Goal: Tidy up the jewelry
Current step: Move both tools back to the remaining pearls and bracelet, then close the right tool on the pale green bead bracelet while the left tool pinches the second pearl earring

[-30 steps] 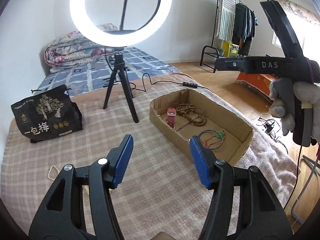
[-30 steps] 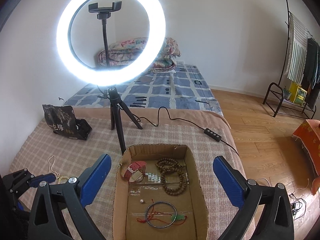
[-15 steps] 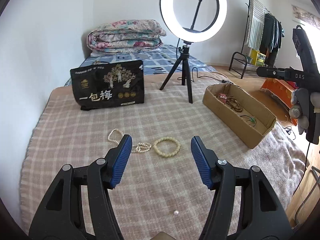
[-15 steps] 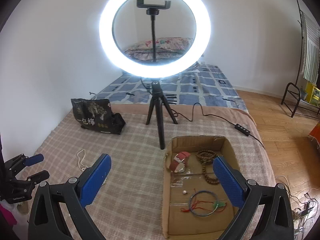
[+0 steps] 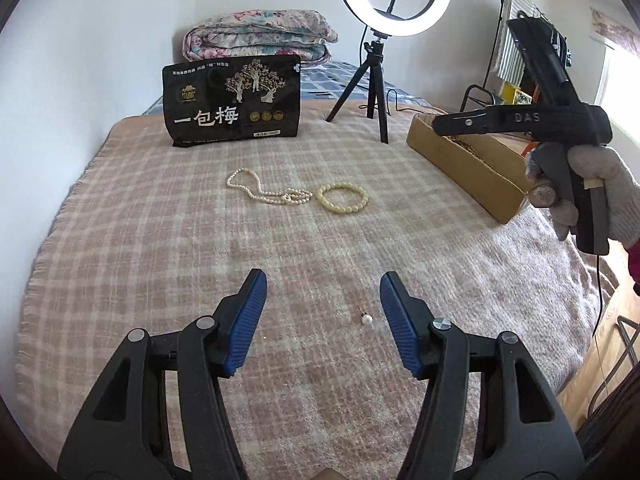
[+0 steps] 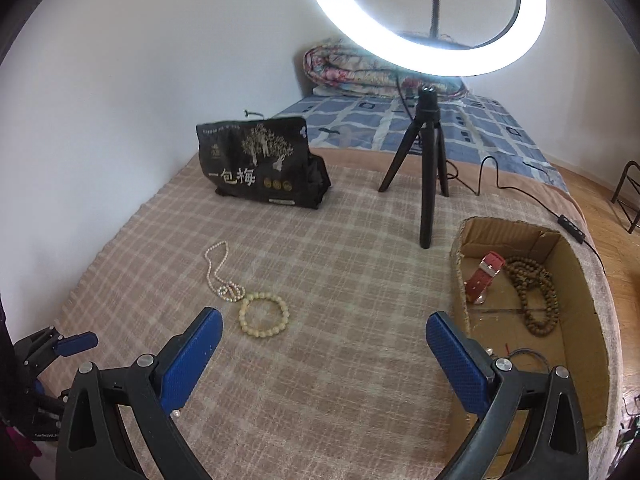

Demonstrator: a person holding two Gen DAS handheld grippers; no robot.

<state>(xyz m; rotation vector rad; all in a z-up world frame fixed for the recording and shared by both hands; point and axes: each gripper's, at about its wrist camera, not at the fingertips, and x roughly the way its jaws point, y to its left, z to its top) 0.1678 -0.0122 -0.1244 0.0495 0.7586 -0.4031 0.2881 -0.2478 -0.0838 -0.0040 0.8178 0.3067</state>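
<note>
A small pearl stud [image 5: 366, 319] lies on the checked blanket just inside the right finger of my left gripper [image 5: 323, 278]. Its jaws are closing and the pads touch nothing. Farther ahead lie a pearl necklace [image 5: 264, 190] and a cream bead bracelet [image 5: 343, 198]. My right gripper [image 6: 323, 316] stands wide open and empty above the blanket, with the bracelet [image 6: 263, 314] and necklace [image 6: 220, 276] ahead to its left. The cardboard box [image 6: 458, 280] on its right holds a red watch [image 6: 484, 276], brown beads [image 6: 536, 292] and a half-hidden bangle [image 6: 528, 354].
A black snack bag [image 5: 232, 100] stands at the back of the blanket. The ring light's tripod [image 6: 430, 176] stands beside the box, with its cable [image 6: 520, 190] trailing right. A gloved hand [image 5: 608, 188] holds the right gripper. The bed edge drops to a wooden floor on the right.
Both views swung left from the box to the loose jewelry and sank toward the blanket. The left gripper came down over the pearl stud, and its jaws stand slightly narrower.
</note>
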